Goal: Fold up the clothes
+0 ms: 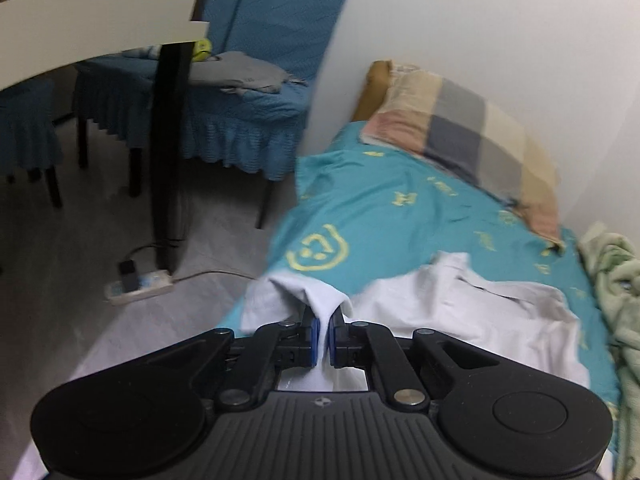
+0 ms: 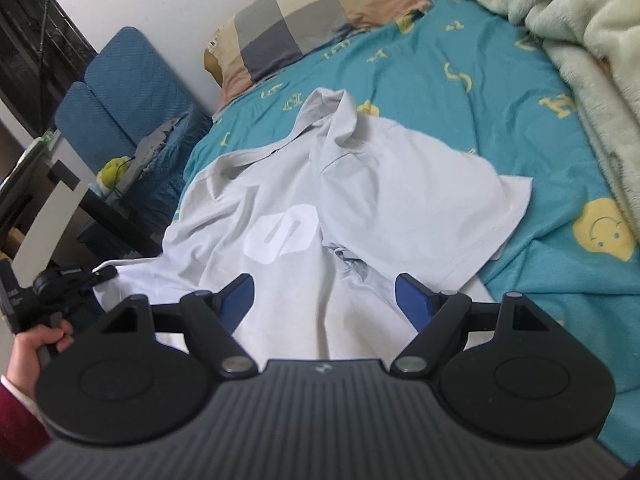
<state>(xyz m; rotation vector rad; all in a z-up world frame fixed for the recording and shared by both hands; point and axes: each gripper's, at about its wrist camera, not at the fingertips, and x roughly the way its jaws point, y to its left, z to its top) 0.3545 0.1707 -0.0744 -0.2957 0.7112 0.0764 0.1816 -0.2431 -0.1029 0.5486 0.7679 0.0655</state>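
on the bed sheet point(image 2: 460, 80), left tool point(image 1: 323, 320) pinches white shirt point(image 2: 360, 184).

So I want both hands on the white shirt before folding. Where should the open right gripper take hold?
Probably the loose hem edge of the white shirt on the near right side, beside the blue pad. The right gripper hangs open above it, and the fabric lies flat and free on the teal sheet. Come down from the near side, mirroring the left gripper pinching its corner.

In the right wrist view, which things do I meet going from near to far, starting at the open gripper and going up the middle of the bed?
right gripper → white shirt → teal bedsheet → checked pillow
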